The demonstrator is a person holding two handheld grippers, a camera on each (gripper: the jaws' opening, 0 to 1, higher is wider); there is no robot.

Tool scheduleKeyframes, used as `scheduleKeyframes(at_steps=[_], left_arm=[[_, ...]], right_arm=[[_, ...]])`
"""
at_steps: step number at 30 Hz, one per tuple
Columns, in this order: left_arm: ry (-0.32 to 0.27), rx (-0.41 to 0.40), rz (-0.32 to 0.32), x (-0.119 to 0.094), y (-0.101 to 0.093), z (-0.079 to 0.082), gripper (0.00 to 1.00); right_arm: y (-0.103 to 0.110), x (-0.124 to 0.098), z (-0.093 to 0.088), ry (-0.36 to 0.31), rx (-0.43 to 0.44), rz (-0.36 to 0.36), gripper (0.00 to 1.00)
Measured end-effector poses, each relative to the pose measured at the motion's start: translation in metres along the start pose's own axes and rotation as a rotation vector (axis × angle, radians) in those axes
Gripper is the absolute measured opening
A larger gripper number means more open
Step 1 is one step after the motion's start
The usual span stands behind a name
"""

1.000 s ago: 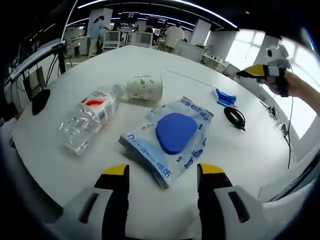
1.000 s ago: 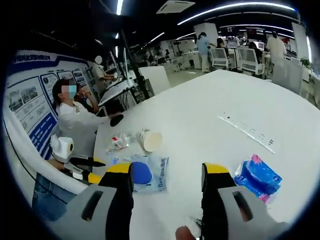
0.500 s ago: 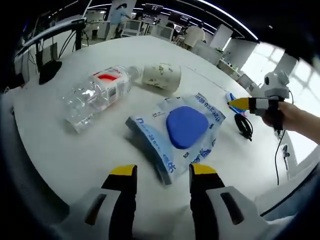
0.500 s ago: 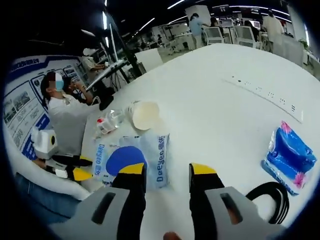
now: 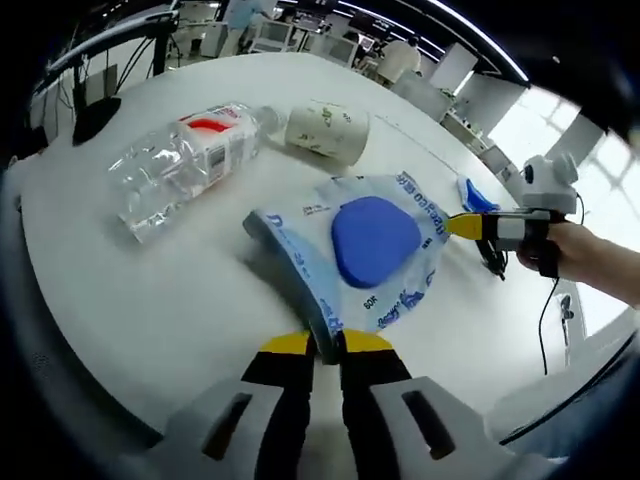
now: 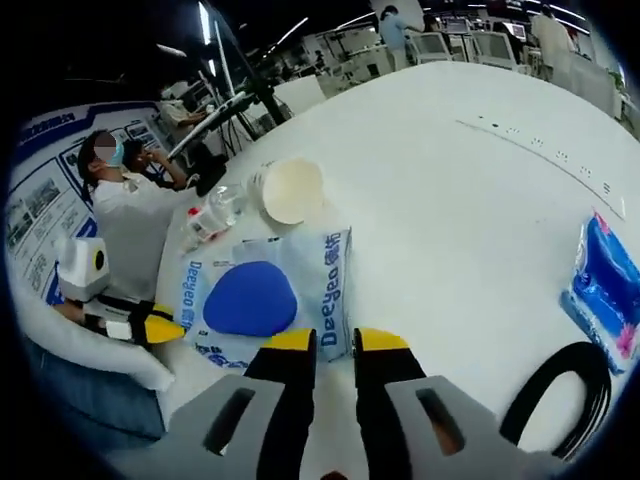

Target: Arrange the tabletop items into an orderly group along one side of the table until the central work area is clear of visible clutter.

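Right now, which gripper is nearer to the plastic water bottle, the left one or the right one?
Left. The left gripper pinches the blue pouch edge on the side facing the water bottle. The right gripper is at the pouch's opposite edge, farther away.

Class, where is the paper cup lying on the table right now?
In the left gripper view the paper cup lies on its side on the white table, beside the plastic bottle's cap end and beyond the blue-padded pouch.
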State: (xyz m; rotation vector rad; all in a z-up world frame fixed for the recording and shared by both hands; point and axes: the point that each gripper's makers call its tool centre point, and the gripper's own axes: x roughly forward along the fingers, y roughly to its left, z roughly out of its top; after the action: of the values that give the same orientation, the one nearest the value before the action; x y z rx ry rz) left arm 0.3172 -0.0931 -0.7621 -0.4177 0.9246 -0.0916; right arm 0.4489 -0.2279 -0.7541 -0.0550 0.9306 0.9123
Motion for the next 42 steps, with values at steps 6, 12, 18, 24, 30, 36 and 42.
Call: scheduleKeyframes(at_steps=[6, 12, 18, 24, 30, 36, 42], left_arm=[[0.024, -0.011, -0.013, 0.000, 0.000, 0.001, 0.03], [0.005, 0.046, -0.024, -0.005, -0.008, 0.010, 0.00], [-0.024, 0.107, -0.048, -0.010, -0.017, 0.027, 0.00], [-0.062, 0.208, -0.092, -0.009, -0.035, 0.052, 0.00], [-0.080, 0.349, -0.108, -0.007, -0.052, 0.078, 0.00], [-0.097, 0.431, -0.135, -0.004, -0.062, 0.105, 0.00], [-0.115, 0.496, -0.138, -0.002, -0.069, 0.134, 0.00]], right_arm=[[0.008, -0.007, -0.001, -0.028, -0.003, 0.020, 0.00], [0.009, -0.019, 0.003, -0.064, -0.015, -0.005, 0.00], [0.007, -0.038, 0.007, -0.124, 0.025, -0.025, 0.00], [-0.003, -0.066, 0.011, -0.206, 0.075, -0.096, 0.00], [-0.010, -0.089, 0.015, -0.292, 0.166, -0.129, 0.00], [-0.011, -0.108, 0.020, -0.341, 0.199, -0.150, 0.00], [-0.002, -0.121, 0.025, -0.387, 0.205, -0.145, 0.00]])
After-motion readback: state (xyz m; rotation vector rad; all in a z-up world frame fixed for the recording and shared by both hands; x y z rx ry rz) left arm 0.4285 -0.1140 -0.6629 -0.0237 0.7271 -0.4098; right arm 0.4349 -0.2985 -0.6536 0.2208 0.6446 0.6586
